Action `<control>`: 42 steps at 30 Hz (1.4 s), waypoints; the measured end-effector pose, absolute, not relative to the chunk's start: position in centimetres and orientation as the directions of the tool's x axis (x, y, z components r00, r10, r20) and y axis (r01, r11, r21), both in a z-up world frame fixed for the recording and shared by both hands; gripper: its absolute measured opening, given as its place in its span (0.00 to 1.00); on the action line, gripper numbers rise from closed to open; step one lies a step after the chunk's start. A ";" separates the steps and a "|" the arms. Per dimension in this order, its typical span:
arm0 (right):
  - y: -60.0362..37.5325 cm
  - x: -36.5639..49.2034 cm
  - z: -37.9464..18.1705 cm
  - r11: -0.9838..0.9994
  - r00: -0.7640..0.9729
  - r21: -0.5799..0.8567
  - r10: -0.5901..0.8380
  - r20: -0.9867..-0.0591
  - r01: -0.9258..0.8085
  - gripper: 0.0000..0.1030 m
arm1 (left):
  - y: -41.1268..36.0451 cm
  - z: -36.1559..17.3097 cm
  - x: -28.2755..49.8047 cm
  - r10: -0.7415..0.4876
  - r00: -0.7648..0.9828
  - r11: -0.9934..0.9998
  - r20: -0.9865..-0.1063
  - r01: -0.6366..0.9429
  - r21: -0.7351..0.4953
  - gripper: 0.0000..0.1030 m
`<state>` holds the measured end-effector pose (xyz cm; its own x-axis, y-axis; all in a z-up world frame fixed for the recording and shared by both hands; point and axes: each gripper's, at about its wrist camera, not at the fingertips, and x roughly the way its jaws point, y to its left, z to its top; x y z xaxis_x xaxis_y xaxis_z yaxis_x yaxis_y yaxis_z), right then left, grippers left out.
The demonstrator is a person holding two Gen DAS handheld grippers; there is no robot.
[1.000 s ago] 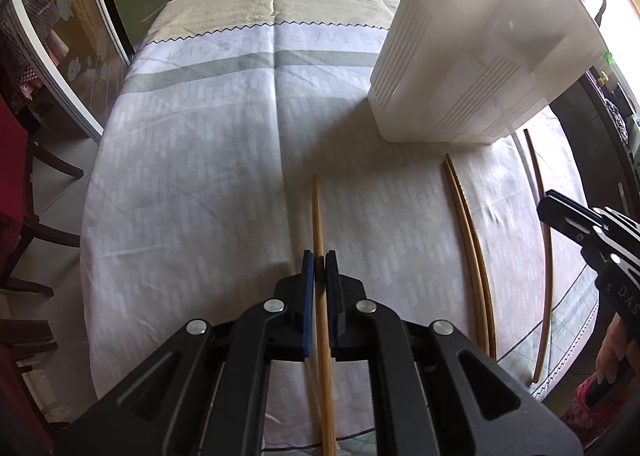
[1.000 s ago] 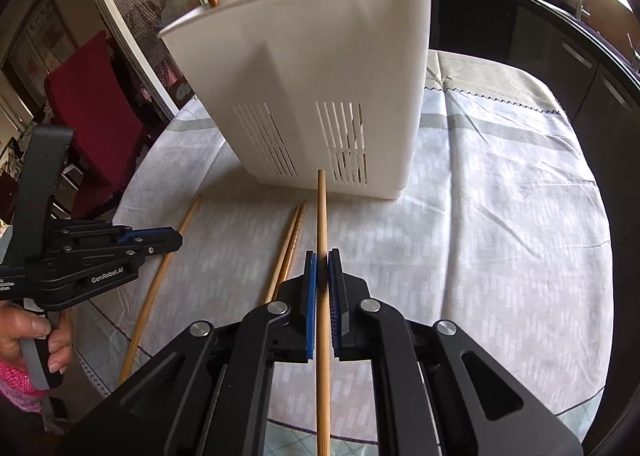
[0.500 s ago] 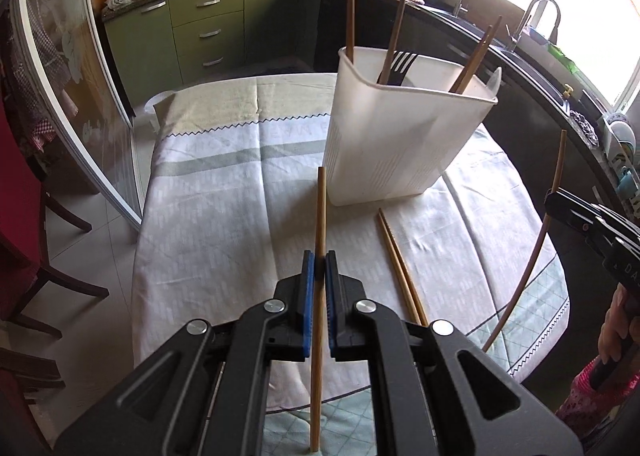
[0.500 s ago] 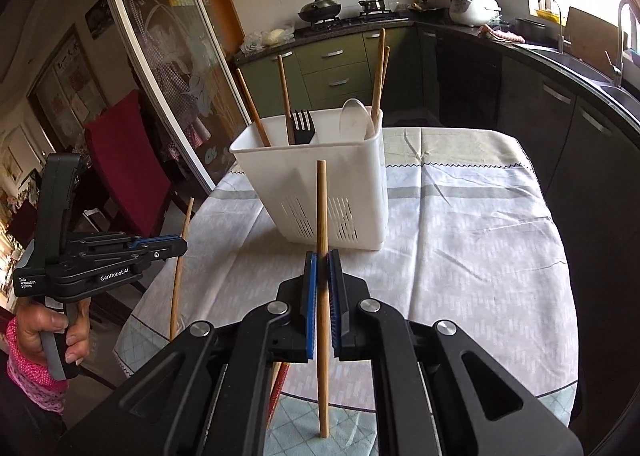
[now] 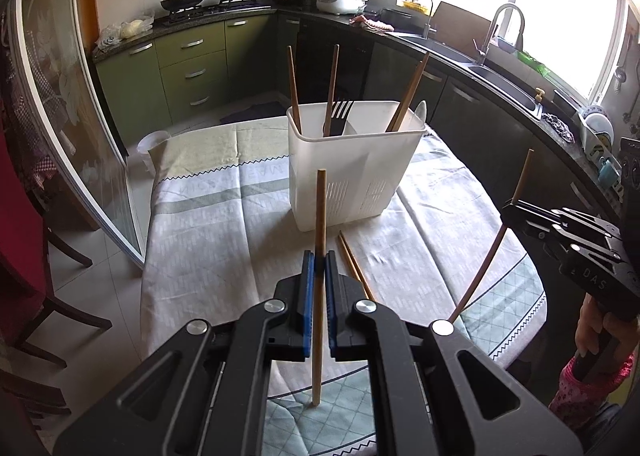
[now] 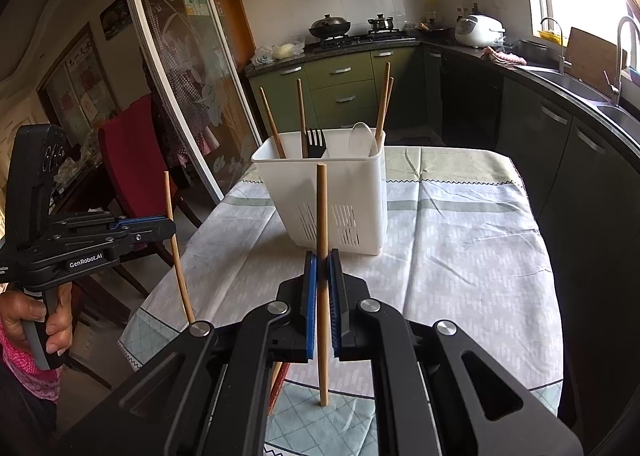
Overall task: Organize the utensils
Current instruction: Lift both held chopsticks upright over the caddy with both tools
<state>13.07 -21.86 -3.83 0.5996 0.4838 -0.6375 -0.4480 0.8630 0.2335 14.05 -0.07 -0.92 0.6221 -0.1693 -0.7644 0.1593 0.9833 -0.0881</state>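
A white utensil holder [image 5: 352, 172] stands on the table; it also shows in the right wrist view [image 6: 328, 192]. It holds several chopsticks, a black fork [image 5: 340, 116] and a white spoon [image 6: 360, 138]. My left gripper [image 5: 319, 256] is shut on a wooden chopstick [image 5: 320, 208], held upright above the near table edge. My right gripper [image 6: 322, 260] is shut on another chopstick [image 6: 322, 208], also upright. The right gripper shows in the left wrist view [image 5: 516, 212], the left one in the right wrist view [image 6: 168, 226]. A pair of chopsticks [image 5: 354, 264] lies on the cloth before the holder.
The oval table has a white and green cloth [image 6: 460, 236]. A red chair [image 6: 132, 160] and a glass sliding door [image 6: 172, 76] are on the left. Green kitchen cabinets [image 5: 192, 72], a counter and a sink [image 5: 500, 80] lie beyond the table.
Both grippers have lifted their chopsticks off the cloth and tilted up, pulling back from the holder. The chopsticks now stand upright in the air.
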 end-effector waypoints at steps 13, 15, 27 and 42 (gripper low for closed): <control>-21.9 12.1 -3.6 0.854 0.604 0.222 0.495 -0.624 -0.470 0.07 | -1.0 0.6 12.9 -0.185 0.648 0.979 -0.739 0.186 -0.082 0.05; -21.9 12.1 -3.5 0.853 0.605 0.222 0.497 -0.623 -0.472 0.07 | -1.1 0.7 12.8 -0.186 0.650 0.979 -0.736 0.189 -0.081 0.05; -22.1 11.8 -3.4 0.848 0.605 0.224 0.505 -0.616 -0.480 0.07 | -1.6 1.0 12.6 -0.192 0.655 0.977 -0.731 0.198 -0.078 0.05; -21.4 12.2 -1.8 0.839 0.613 0.207 0.515 -0.599 -0.503 0.07 | -2.1 2.3 12.9 -0.205 0.674 0.973 -0.709 0.219 -0.074 0.05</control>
